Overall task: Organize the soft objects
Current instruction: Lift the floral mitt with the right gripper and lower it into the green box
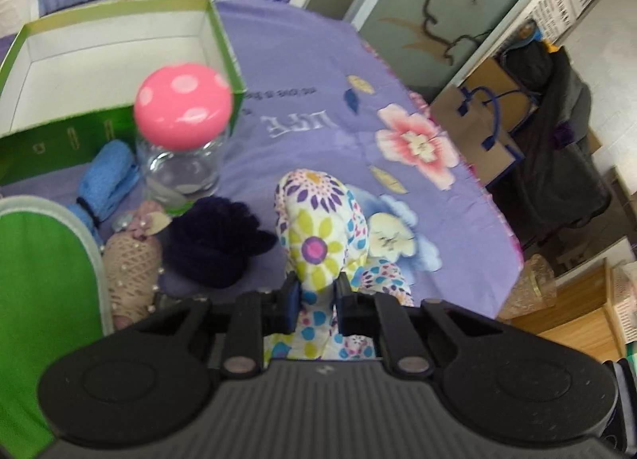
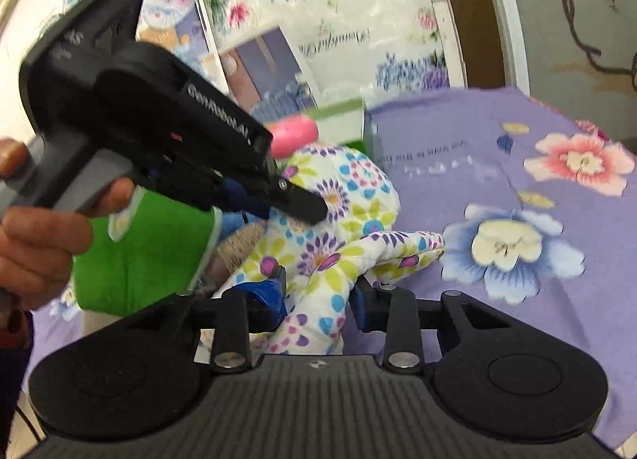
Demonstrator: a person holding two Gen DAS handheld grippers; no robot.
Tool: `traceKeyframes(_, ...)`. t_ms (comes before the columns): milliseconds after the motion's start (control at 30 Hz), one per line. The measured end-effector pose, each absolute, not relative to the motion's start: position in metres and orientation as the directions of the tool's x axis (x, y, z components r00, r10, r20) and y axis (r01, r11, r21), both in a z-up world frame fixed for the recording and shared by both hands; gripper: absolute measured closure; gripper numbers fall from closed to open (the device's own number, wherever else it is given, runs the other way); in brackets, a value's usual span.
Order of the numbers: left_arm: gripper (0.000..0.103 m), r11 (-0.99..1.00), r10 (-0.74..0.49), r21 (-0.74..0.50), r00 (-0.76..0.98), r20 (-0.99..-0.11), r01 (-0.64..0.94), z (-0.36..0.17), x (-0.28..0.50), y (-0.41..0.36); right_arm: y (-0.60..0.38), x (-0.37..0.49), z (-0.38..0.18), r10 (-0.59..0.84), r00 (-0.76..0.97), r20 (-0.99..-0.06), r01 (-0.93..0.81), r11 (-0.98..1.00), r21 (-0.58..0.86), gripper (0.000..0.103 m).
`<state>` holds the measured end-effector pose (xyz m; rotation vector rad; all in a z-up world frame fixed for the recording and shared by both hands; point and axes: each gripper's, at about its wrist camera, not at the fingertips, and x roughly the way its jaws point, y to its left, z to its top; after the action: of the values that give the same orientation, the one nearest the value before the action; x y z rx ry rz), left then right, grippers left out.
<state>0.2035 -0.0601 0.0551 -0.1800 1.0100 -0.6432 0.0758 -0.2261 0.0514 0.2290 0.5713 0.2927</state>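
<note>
A floral oven mitt (image 1: 318, 236) lies on the purple flowered cloth (image 1: 302, 100). My left gripper (image 1: 317, 292) is shut on the floral mitt near its cuff. My right gripper (image 2: 320, 292) holds the same mitt (image 2: 338, 228) between its jaws lower down. The left gripper (image 2: 306, 208) also shows in the right wrist view, pressing on the mitt from the left. A green mitt (image 1: 43, 280), a beige knitted piece (image 1: 133, 264), a dark purple knitted item (image 1: 215, 248) and a blue cloth (image 1: 107, 176) lie left of it.
An open green box (image 1: 119, 57) with white inside stands at the back left. A glass jar (image 1: 179, 164) with a pink spotted lid (image 1: 183, 104) stands in front of it. The table edge runs along the right, with bags (image 1: 489, 120) on the floor beyond.
</note>
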Motion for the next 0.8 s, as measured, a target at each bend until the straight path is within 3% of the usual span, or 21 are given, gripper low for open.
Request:
traceKeyframes(167, 0.094, 0.774, -0.623, -0.457, 0.398, -0.674, 0.438, 0.084, 0.205, -0.057, -0.234, 0.093, 0.072, 0.344, 0.829, -0.441, -0.224, 0.927, 0.302, 0.086)
traceKeyframes(433, 0.094, 0.856, -0.517, -0.359, 0.619, -0.591, 0.372, 0.168, 0.261, -0.019, -0.202, 0.2, 0.141, 0.474, 0.831, -0.291, -0.418, 0.877, 0.235, 0.085)
traceKeyframes(633, 0.092, 0.925, -0.378, -0.283, 0.691, -0.616, 0.253, 0.183, 0.359, 0.002, -0.173, 0.321, 0.15, 0.538, 0.773, -0.335, -0.483, 0.843, 0.238, 0.082)
traceKeyframes(667, 0.084, 0.929, -0.367, -0.281, 0.676, -0.639, 0.239, 0.177, 0.376, -0.002, -0.169, 0.34, 0.144, 0.544, 0.75, -0.376, -0.478, 0.839, 0.26, 0.08)
traceKeyframes(700, 0.049, 0.94, -0.34, -0.271, 0.667, -0.663, 0.21, 0.169, 0.391, -0.003, -0.167, 0.356, 0.136, 0.557, 0.718, -0.417, -0.475, 0.831, 0.29, 0.079)
traceKeyframes(733, 0.042, 0.953, -0.301, -0.249, 0.667, -0.681, 0.175, 0.16, 0.4, 0.0, -0.166, 0.371, 0.125, 0.565, 0.678, -0.47, -0.46, 0.825, 0.328, 0.079)
traceKeyframes(800, 0.042, 0.976, -0.211, -0.188, 0.674, -0.708, 0.108, 0.144, 0.41, 0.005, -0.171, 0.381, 0.105, 0.543, 0.661, -0.517, -0.403, 0.839, 0.366, 0.08)
